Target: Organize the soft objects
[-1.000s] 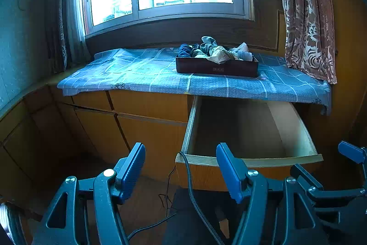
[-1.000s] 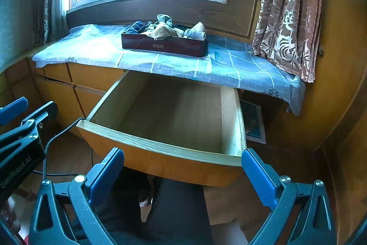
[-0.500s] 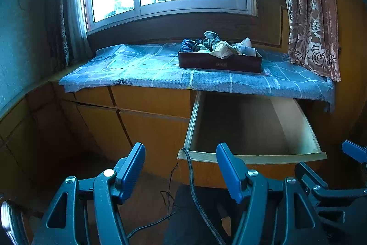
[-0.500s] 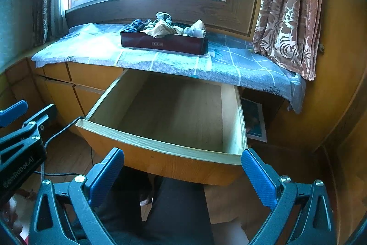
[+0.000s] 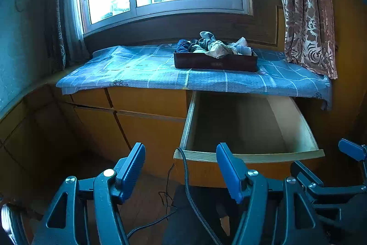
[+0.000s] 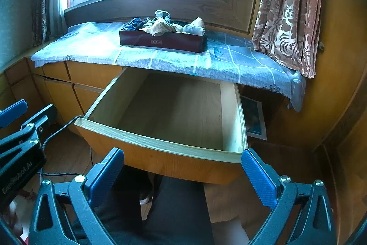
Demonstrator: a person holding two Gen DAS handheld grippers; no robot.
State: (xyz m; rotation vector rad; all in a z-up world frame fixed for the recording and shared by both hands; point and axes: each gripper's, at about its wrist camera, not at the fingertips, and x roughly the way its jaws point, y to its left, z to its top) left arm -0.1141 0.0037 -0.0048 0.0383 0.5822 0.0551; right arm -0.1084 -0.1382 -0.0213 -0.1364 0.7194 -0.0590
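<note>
Clothes (image 6: 160, 24) heaped in the box (image 6: 162, 40) blur together; both tools (image 5: 181, 167) (image 6: 183, 173) spread, empty.

Both wrist views toward drawer (image 5: 250, 155)

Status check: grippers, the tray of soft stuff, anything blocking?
Left hand-held gripper open, empty. Right hand-held gripper open, empty. Tray of soft items untouched on the cloth-covered ledge. Open drawer between grippers and tray.
</note>
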